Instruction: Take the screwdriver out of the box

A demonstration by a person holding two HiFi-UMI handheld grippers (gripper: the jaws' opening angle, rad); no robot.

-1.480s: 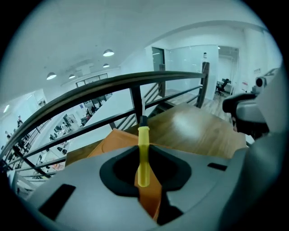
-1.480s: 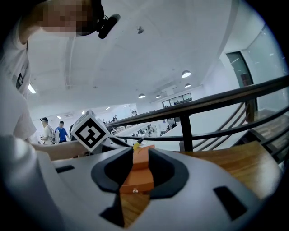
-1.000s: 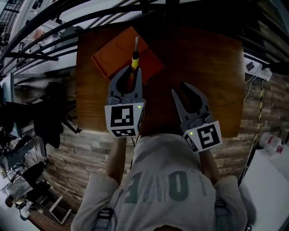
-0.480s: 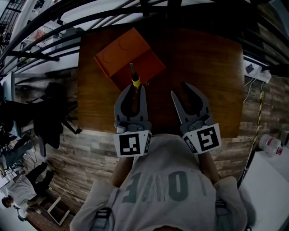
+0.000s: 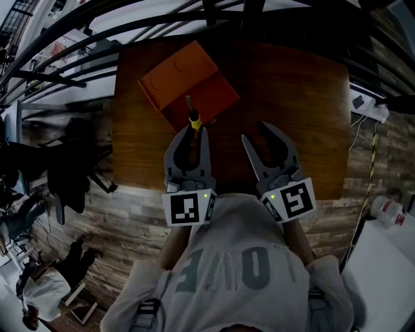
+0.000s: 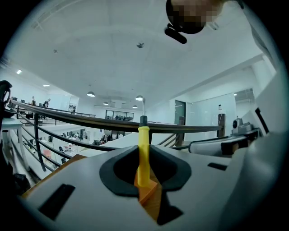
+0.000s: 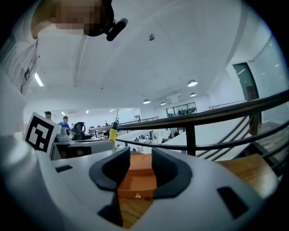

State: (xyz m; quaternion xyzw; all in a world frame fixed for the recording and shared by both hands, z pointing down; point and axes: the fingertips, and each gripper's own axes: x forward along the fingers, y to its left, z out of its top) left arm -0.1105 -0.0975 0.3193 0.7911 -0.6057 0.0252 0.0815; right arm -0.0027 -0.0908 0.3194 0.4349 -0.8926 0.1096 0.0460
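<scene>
An open orange box (image 5: 188, 81) lies on the far left part of the brown wooden table (image 5: 292, 91). My left gripper (image 5: 193, 130) is shut on a screwdriver (image 5: 192, 117) with a yellow and orange handle, held just off the box's near corner with its dark shaft pointing away. In the left gripper view the yellow handle (image 6: 143, 153) stands upright between the closed jaws. My right gripper (image 5: 255, 132) hovers beside it over bare table, its jaws opening and nothing gripped. The right gripper view shows the box (image 7: 137, 173) beyond its jaws and the screwdriver (image 7: 113, 133) to the left.
Black railing bars (image 5: 162, 19) run past the table's far side. A white power strip (image 5: 364, 102) lies off the right edge, and a white bottle (image 5: 388, 206) stands on a pale surface at lower right. The person's torso fills the near side.
My left gripper has drawn back toward the person with the screwdriver, from over the box to its near corner. The right gripper's jaws have spread a little wider.
</scene>
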